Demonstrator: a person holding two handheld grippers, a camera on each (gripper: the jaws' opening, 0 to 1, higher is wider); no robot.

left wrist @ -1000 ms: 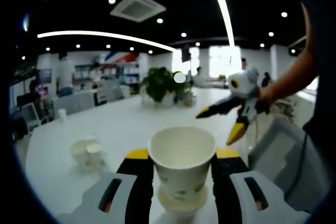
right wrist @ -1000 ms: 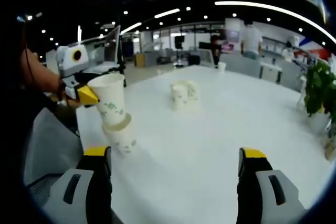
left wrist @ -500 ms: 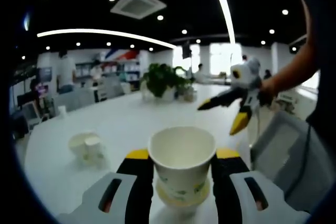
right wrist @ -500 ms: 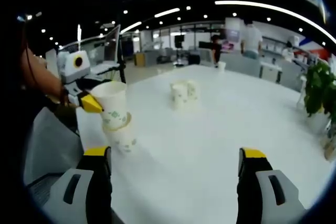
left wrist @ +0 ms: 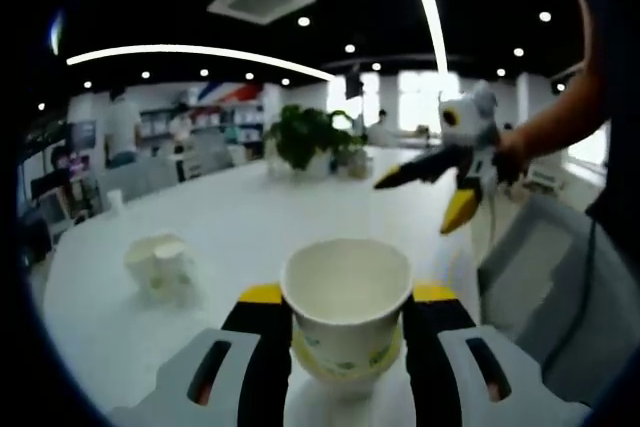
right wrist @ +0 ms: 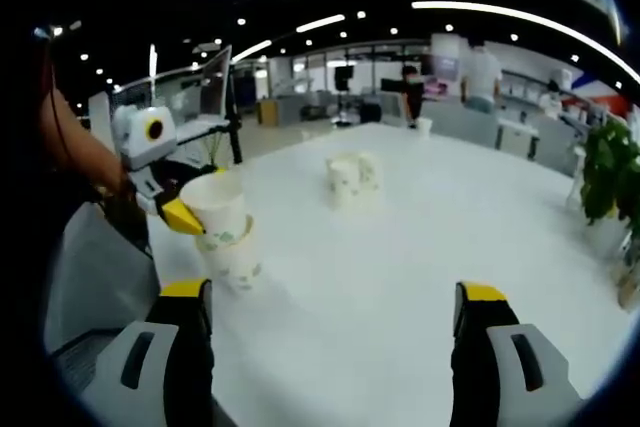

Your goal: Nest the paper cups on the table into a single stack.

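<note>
My left gripper (left wrist: 346,332), clamped on the upper cup (left wrist: 346,299) at bottom centre, has sunk it deeper into the lower cup (right wrist: 234,265) since a second ago, nearly nested, while my right gripper (right wrist: 330,342) hangs wide open, empty, two cups (right wrist: 348,179) waiting mid-table.

The left gripper (right wrist: 190,209), clamped on the white printed paper cup (left wrist: 347,310), is sinking lower over the white table (right wrist: 420,247). That upper cup is sliding deeper into the second white paper cup standing on the table (right wrist: 238,265), so less of its printed wall is showing above the lower rim than a second ago. In the left gripper view, the lower cup is now almost hidden beneath the held one. The right gripper (left wrist: 455,172), jaws spread, is drifting slightly higher.
</note>
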